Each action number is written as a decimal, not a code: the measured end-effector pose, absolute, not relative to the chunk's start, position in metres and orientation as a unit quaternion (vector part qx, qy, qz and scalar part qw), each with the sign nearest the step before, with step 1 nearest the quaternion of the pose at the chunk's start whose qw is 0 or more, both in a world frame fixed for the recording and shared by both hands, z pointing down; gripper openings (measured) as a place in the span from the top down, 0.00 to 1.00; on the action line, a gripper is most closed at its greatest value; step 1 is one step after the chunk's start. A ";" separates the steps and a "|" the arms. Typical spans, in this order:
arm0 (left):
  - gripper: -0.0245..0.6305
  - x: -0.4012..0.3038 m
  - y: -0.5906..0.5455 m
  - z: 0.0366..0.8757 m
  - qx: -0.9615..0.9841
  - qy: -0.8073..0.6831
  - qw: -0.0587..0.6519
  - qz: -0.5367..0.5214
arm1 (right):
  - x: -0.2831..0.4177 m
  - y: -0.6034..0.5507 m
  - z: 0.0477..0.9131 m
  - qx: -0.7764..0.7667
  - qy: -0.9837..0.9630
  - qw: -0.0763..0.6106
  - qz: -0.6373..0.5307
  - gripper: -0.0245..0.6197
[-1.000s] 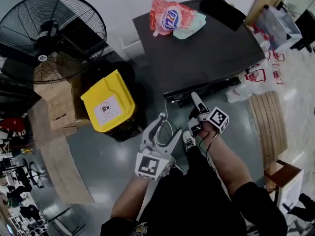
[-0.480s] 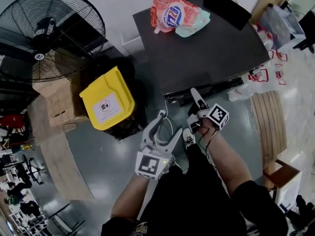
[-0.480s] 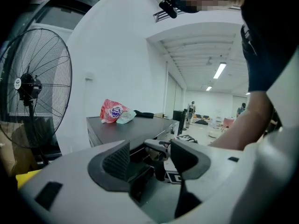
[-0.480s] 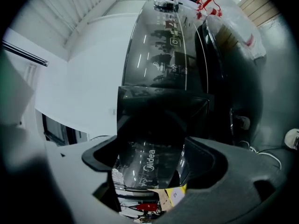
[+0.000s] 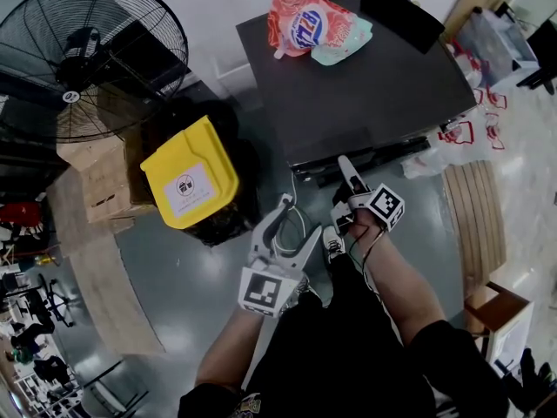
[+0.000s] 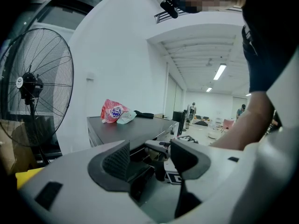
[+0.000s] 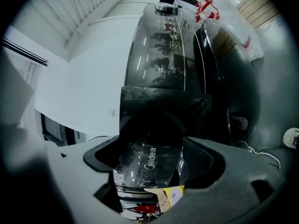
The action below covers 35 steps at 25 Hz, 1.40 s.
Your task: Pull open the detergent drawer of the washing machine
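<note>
Your detergent drawer is at the top front edge of the dark grey washing machine, just under the lid line. In the R gripper view it's a glossy dark panel w/ white "Midea" lettering and reflections across it. A yellow sticker sits by its edge. Can't tell from either view how far out it is, if at all.

Your R tongs are right at that front edge and point almost level. The jaws stand wide and have just been closing a bit, w/ the drawer face btwn the pads. No clear clamp on it: pads look to be beside the panel, not pressing.

Your L tongs hang back, just beside the R ones, in front of your body and apart from the machine. Jaws are apart w/ nothing btwn them.

On the machine top, far side: a red-and-pink detergent pouch and a black cloth. A yellow bin sits left of the machine, w/ a big fan beyond it.
</note>
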<state>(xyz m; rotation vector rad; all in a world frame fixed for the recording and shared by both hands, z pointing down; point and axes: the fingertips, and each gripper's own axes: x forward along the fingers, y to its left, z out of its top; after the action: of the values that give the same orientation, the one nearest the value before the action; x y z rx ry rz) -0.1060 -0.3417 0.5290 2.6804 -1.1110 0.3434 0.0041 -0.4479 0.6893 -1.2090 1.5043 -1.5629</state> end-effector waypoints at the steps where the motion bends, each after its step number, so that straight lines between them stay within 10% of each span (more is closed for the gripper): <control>1: 0.58 -0.106 -0.341 0.528 0.912 -0.377 0.109 0.118 | 0.004 -0.447 0.689 -0.461 0.574 0.321 -0.596 0.31; 35: 0.58 -0.086 -0.268 0.528 0.934 -0.329 0.095 0.105 | 0.024 -0.313 0.698 -0.470 0.555 0.325 -0.605 0.32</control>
<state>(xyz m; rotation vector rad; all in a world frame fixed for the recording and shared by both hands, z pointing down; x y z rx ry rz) -0.0855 -0.2683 0.5282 2.7676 -0.9742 0.3109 0.0241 -0.3131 0.6980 -1.2336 1.4549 -1.5855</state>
